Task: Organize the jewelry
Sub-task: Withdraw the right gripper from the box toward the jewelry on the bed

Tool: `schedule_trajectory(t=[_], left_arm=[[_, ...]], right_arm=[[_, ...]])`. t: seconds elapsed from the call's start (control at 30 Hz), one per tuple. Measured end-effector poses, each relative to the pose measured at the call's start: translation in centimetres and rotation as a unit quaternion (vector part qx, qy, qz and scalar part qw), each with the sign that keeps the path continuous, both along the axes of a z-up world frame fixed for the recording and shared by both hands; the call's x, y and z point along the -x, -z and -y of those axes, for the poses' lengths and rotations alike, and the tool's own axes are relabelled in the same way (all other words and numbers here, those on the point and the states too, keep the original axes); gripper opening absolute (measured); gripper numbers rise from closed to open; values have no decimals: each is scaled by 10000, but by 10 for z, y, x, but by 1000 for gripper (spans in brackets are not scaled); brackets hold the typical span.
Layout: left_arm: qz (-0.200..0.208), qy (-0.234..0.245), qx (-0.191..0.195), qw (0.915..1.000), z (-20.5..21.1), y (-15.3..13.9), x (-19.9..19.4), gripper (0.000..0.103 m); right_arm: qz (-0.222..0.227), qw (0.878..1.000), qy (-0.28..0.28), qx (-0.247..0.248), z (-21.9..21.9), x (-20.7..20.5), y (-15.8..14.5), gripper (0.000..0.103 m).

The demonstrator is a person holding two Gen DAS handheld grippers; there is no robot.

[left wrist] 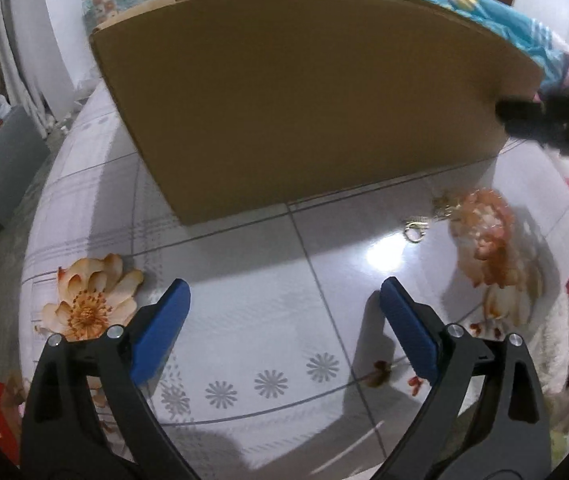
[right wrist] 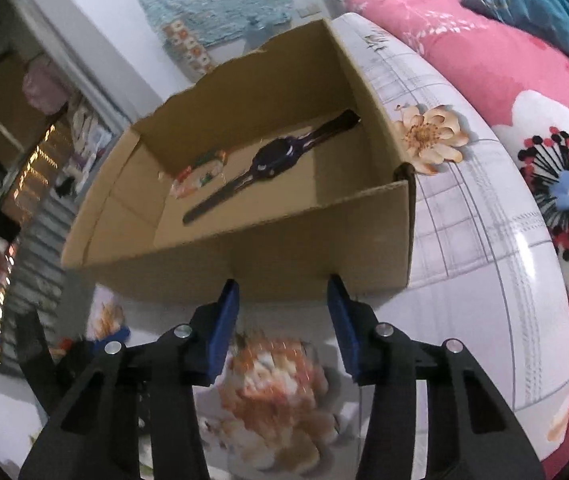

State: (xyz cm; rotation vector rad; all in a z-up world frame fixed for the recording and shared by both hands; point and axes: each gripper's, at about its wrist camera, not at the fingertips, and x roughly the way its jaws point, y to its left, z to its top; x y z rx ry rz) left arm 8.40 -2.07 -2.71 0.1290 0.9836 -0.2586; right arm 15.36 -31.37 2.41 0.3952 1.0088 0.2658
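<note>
Item one: open brown corrugated cardboard box [right wrist: 244, 184], top flaps torn away with ragged edges, standing on a glossy white tabletop with grey grid lines and printed peach flowers [left wrist: 244, 312]; seen from the left wrist view it presents only its plain outer wall [left wrist: 304, 100]. Contents of box, seen from the right wrist view: one dark wristwatch with round face and long strap [right wrist: 272, 160], lying flat and diagonal on the box floor; just beside it toward the left wall, a small orange, white and green beaded piece [right wrist: 200, 174], detail too blurred to identify further. Item outside box: a thin gold-coloured chain with ring clasp [left wrist: 418, 232], lying on the tabletop near the front wall of the box, next to a blurred printed flower. Left gripper [left wrist: 284, 304], black arms with blue pads: fingers spread wide apart, nothing between them, above bare tabletop, well short of the chain. Right gripper [right wrist: 284, 308], same build: fingers parted at a moderate gap, nothing held between them, tips close to the near outer wall of the box, above a blurred printed flower; it also shows as a dark blurred shape at the right edge of the left wrist view. Surroundings: pink fleece blanket with white flower pattern [right wrist: 524, 100], lying beside the tabletop on the right.
</note>
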Motion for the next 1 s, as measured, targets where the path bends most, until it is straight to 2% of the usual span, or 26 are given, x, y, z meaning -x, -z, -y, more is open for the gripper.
schedule_trajectory(t=[0.2, 0.37, 0.43, 0.6, 0.7, 0.83, 0.9, 1.0], left_arm=[[-55, -72, -12, 10000, 0, 0, -5, 95], [-79, -181, -45, 9998, 5, -2, -10, 96], [-157, -235, -63, 9996, 10, 0, -7, 96], [-270, -397, -84, 9988, 13, -2, -19, 96], [-298, -471, -87, 9984, 16, -3, -22, 96], [-394, -474, -113, 9980, 17, -5, -25, 96], [-433, -463, -119, 9979, 16, -5, -27, 96], [-441, -429, -117, 9980, 15, -5, -29, 96]], right_arm=[[106, 9998, 91, -107, 7, -1, -2, 45], [283, 9987, 347, 224, 27, 27, -3, 47], [288, 9978, 473, 372, 36, 37, -3, 56], [285, 9927, 778, 877, 56, 68, -3, 70], [257, 9893, 893, 1121, 61, 80, -2, 77], [327, 9837, 920, 1508, 57, 91, -5, 91], [534, 9769, 925, 1852, 49, 97, -10, 97], [756, 9613, 909, 2490, 33, 100, -16, 97]])
